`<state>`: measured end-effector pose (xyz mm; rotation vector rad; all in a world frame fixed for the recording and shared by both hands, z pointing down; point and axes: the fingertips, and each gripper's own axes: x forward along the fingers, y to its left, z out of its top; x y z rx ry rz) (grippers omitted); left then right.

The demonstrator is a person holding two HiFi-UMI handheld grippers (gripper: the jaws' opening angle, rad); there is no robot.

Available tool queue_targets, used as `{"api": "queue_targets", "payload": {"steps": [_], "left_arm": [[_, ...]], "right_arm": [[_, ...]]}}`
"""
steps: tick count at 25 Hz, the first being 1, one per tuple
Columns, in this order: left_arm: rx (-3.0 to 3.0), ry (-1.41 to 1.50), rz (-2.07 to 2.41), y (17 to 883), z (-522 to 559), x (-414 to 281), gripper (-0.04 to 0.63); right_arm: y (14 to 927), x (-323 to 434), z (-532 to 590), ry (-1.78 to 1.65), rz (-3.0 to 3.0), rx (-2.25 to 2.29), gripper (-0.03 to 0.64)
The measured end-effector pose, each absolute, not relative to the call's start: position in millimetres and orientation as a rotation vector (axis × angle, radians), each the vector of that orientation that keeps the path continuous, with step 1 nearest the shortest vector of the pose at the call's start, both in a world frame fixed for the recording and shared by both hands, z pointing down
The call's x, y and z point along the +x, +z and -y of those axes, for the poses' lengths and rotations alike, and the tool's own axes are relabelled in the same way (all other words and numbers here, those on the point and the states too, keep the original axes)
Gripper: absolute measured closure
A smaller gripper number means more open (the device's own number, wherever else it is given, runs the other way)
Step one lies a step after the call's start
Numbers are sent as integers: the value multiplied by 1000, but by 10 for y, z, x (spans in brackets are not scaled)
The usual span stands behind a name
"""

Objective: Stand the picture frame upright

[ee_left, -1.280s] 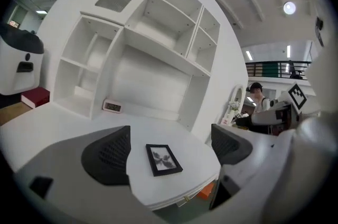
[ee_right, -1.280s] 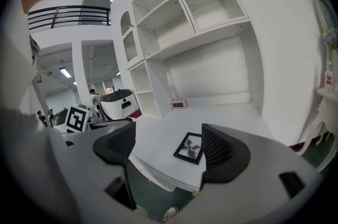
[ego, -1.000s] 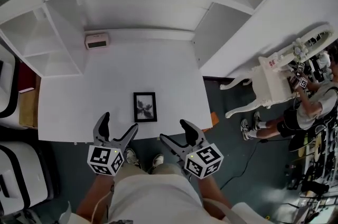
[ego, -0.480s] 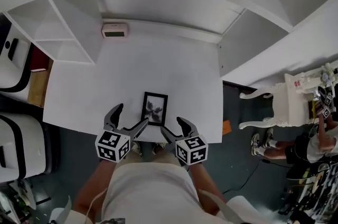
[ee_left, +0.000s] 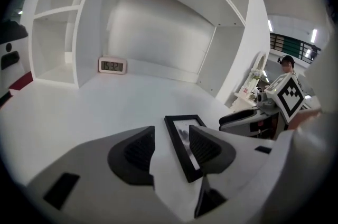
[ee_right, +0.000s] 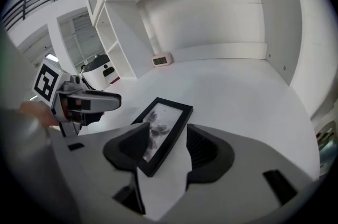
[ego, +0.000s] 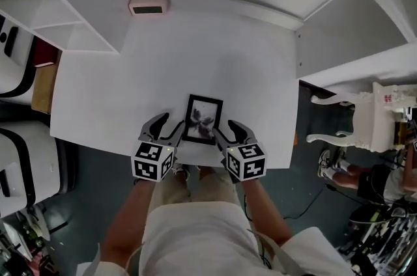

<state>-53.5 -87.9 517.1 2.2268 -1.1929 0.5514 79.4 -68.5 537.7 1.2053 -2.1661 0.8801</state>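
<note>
At the front of the bench [ego: 130, 73], the picture frame [ego: 202, 119] lies flat while the left gripper [ego: 171, 129] and right gripper [ego: 227, 131] close their jaws, not yet clamped, over its side rails, probably to tip it upright.

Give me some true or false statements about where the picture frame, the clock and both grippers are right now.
The picture frame lies flat on the table. True.
The clock stands right beside the frame. False: it stands at the table's back edge, far from the frame.
The left gripper hangs clear of the frame. False: its closing jaws straddle the frame's left edge.
The right gripper has the frame's right edge between its jaws. True; those jaws are closing.
</note>
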Motion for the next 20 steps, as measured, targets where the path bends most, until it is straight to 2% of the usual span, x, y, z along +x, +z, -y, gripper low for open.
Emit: {"api": "queue_targets", "payload": {"steps": [9, 18, 20], "left_arm": [[2212, 660, 1068, 5562, 1041, -325, 417], [2175, 776, 944, 5719, 1065, -131, 437], [2156, 799, 927, 5763, 1052, -85, 445]], "right_arm": [[5709, 803, 863, 926, 2054, 1301, 433], [5806, 785, 873, 901, 2002, 1330, 431], [5796, 740, 873, 903, 2006, 1338, 473]]}}
